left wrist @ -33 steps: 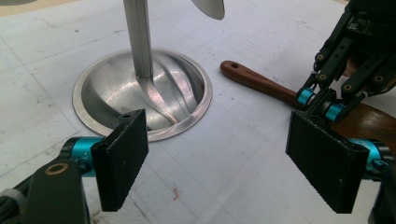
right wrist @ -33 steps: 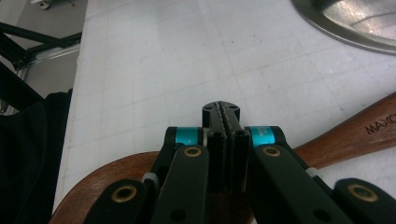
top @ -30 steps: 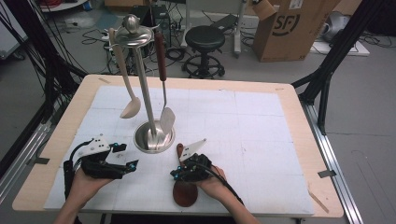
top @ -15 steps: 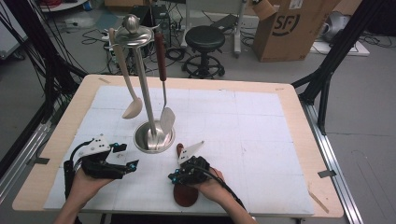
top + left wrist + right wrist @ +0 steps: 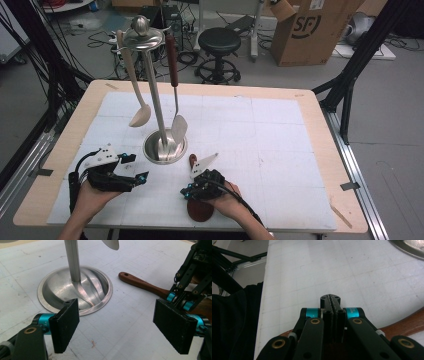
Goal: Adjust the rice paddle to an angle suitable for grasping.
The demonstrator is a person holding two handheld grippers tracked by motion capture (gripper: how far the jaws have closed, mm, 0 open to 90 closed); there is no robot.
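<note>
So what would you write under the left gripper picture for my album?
Open left gripper facing the shiny stand base, with a wooden spoon handle lying nearby.

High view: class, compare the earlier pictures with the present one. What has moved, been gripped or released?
Nothing visibly changed. The left claw is open near the stand's base, and the right claw is shut over the wooden utensil lying on the table, as before.

The right tongs (image 5: 192,192) seemingly hide the wooden spoon's (image 5: 200,210) middle.
</note>
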